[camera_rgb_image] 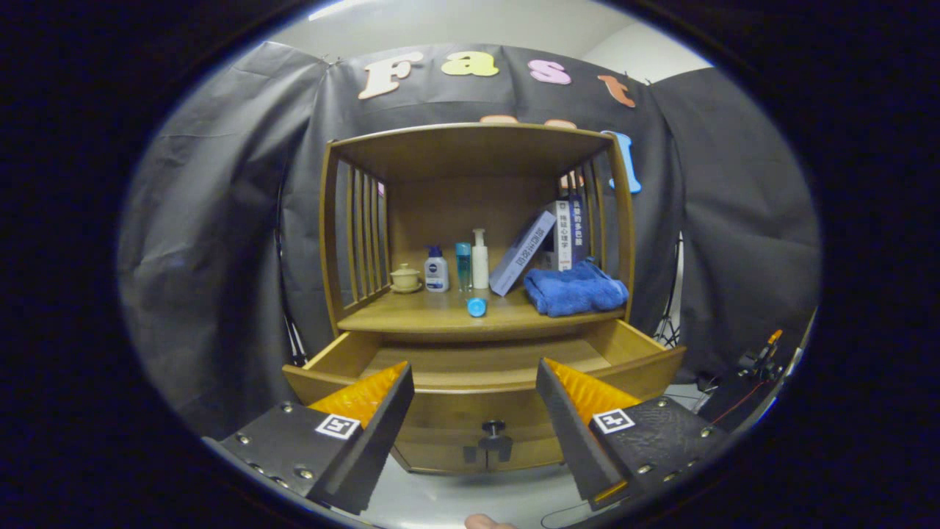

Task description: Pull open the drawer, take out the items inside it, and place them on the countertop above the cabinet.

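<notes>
Our gripper (474, 411) hangs spread and empty, with the pulled-out drawer (485, 367) just ahead between its fingers, its long axis running crosswise.

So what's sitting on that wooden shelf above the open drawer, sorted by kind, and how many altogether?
Upright bottles: 3 (dark-capped bottle, slim teal bottle, white pump bottle)
Blue item lying on its side: 1
Lidded cup on saucer: 1
Books: at least 3, one leaning, the others upright
Blue towel: 1
Total: at least 9
The gripper is open, holding nothing.
</notes>
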A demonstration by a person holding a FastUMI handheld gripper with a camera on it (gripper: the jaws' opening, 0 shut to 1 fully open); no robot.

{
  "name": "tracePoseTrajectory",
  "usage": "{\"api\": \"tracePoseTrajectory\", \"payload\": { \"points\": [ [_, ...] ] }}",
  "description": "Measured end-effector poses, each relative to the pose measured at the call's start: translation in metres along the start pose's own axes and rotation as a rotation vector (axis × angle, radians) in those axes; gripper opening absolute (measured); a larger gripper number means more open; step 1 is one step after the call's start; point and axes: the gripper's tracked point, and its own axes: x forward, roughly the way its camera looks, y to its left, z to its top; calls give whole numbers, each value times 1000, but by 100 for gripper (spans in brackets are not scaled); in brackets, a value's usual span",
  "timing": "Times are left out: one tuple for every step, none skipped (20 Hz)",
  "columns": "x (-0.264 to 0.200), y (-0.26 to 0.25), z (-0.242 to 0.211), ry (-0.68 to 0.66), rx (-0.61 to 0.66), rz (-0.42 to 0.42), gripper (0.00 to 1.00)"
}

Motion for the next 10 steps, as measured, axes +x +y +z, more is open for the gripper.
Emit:
{"api": "tracePoseTrajectory", "payload": {
  "points": [
    [0,-3,-4,-1,-6,-3,99],
    [0,-5,-10,5,-10,-6,99],
    [0,-5,-16,10,-8,-3,100],
    [0,-4,-22,19,-2,2,99],
    [0,-4,-29,27,4,5,99],
    [-1,-4,-34,32,6,8,100],
    [-1,-5,-39,31,4,9,100],
    [-2,-6,-44,28,-1,5,100],
    [-2,-8,-48,18,-4,1,100],
    [-2,-9,-52,7,-7,-6,99]
  ]
}}
